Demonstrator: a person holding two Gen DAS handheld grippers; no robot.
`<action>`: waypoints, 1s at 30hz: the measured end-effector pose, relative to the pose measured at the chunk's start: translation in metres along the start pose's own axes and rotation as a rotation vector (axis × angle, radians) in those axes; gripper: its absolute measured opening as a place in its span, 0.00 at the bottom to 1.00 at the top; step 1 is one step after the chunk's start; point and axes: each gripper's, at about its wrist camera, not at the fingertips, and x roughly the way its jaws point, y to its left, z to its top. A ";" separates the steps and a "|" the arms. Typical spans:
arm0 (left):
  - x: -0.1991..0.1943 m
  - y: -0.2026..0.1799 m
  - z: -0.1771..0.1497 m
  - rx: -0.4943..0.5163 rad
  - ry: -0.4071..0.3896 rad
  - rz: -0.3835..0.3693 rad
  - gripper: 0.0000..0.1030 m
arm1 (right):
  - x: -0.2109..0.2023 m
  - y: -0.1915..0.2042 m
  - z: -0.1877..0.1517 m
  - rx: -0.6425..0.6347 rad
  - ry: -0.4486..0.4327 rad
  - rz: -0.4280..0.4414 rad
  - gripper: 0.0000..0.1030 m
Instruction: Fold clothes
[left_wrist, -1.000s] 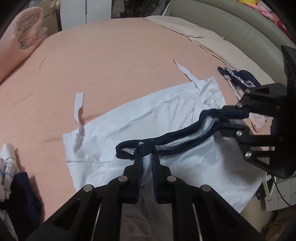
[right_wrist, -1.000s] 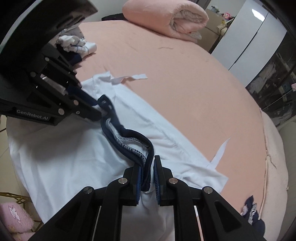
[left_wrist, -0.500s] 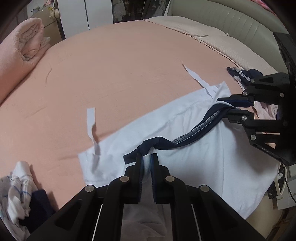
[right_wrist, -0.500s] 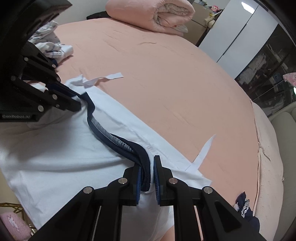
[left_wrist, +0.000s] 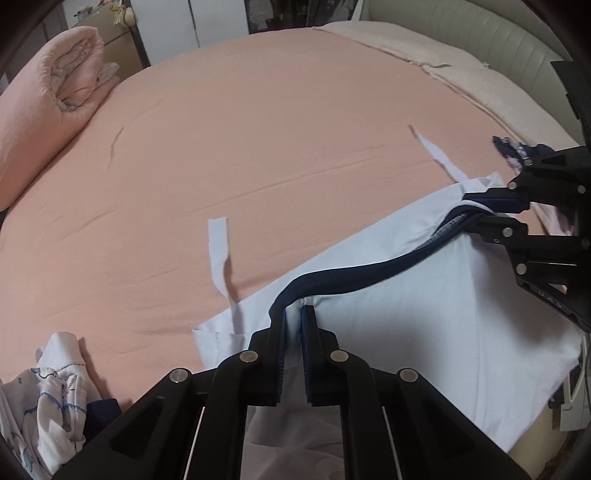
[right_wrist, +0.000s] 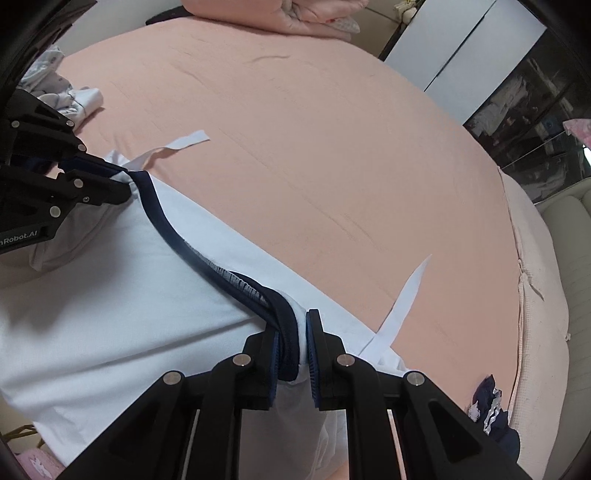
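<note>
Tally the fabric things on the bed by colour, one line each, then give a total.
White with navy trim: 1, the held garment
Pink: 1, the rolled quilt
White printed: 1, the crumpled pile
Dark navy patterned: 1, the small bundle
Total: 4

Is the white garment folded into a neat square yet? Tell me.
No. The white garment lies spread on the bed, its navy band stretched between both grippers.

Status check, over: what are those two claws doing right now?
Left gripper and right gripper both shut on white garment's navy waistband. Stretched between them. Nothing blocking.
</note>
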 end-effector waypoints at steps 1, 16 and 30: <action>0.001 0.001 0.001 -0.002 -0.001 0.003 0.07 | 0.001 0.000 0.001 0.000 0.004 -0.006 0.12; 0.019 0.008 0.011 -0.009 0.044 0.043 0.07 | 0.021 -0.015 0.006 0.113 0.061 0.008 0.12; 0.036 0.010 0.015 0.029 0.083 0.085 0.10 | 0.036 -0.004 -0.001 0.138 0.106 -0.074 0.28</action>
